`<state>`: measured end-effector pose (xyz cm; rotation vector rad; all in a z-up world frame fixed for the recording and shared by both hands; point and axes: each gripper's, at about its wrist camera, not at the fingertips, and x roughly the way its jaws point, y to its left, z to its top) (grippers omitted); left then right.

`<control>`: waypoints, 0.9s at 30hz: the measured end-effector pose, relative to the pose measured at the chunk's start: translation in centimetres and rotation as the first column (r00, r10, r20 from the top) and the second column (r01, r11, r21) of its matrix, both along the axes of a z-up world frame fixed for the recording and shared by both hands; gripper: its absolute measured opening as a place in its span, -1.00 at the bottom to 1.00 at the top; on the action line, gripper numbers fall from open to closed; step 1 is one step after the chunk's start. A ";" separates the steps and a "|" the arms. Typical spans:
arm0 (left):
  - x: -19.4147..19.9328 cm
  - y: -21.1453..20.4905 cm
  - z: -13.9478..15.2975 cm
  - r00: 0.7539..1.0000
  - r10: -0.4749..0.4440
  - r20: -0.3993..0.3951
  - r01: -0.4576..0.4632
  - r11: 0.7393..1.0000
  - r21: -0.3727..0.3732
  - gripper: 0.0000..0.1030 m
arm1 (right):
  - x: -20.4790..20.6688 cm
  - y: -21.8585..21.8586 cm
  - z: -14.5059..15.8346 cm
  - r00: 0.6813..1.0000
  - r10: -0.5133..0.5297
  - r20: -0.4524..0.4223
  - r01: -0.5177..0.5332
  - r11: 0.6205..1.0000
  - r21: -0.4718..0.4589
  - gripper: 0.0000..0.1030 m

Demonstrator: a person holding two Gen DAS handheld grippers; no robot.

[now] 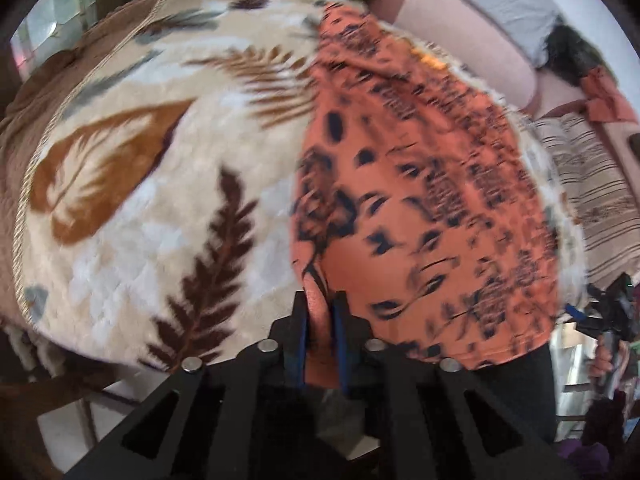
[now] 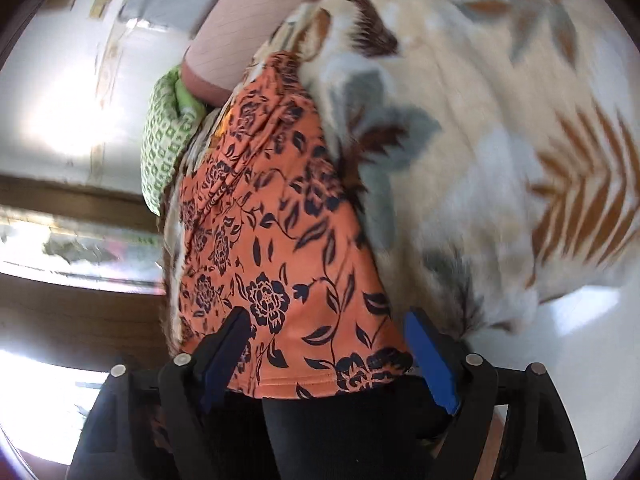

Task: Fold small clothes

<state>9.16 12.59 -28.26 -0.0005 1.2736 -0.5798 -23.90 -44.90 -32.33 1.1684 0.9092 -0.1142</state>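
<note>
An orange garment (image 1: 420, 184) with a dark floral print lies spread on a cream blanket (image 1: 140, 184) with leaf patterns. My left gripper (image 1: 320, 312) is at the garment's near left edge, its fingers close together and pinching a fold of the orange fabric. In the right wrist view the same garment (image 2: 280, 240) runs away from me. My right gripper (image 2: 328, 332) stands wide open over its near hem, blue pads (image 2: 430, 360) well apart on either side and not pressing on it. The hem hangs over something black below.
A green patterned cloth (image 2: 160, 148) lies at the garment's far end, beside a person's pink-sleeved arm (image 2: 236, 28). A striped cloth (image 1: 592, 200) lies at the right in the left wrist view. White floor (image 2: 580, 340) shows beyond the blanket's edge.
</note>
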 end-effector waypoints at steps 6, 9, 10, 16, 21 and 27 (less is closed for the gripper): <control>0.1 -0.3 -2.0 0.998 0.020 -0.059 -0.021 1.000 -0.013 0.19 | 1.8 1.0 -3.8 0.997 0.039 -0.071 -0.036 0.999 0.033 0.55; -0.2 -1.6 -2.5 0.999 -0.021 -0.046 0.022 1.000 0.013 0.12 | 3.1 2.6 -4.5 0.986 0.106 -0.132 -0.107 0.994 0.002 0.23; -0.2 -1.8 -2.6 0.999 -0.027 -0.029 0.028 0.999 0.044 -0.12 | 3.4 3.1 -4.3 0.978 0.124 -0.169 -0.134 0.990 -0.047 -0.21; 0.4 -0.9 -1.4 0.999 -0.038 -0.015 0.038 0.999 0.021 -0.84 | 3.3 3.7 -1.1 0.981 0.153 -0.117 -0.168 0.977 -0.132 -0.88; 0.7 -0.3 2.4 0.998 -0.054 0.018 0.056 0.990 -0.133 -0.85 | 3.9 2.4 3.4 0.984 0.164 0.063 -0.157 0.983 -0.098 -0.88; 5.2 -1.4 7.4 0.997 -0.039 0.060 0.053 0.966 -0.253 -0.85 | 7.3 0.3 8.1 0.972 0.129 0.195 -0.113 0.989 -0.092 -0.88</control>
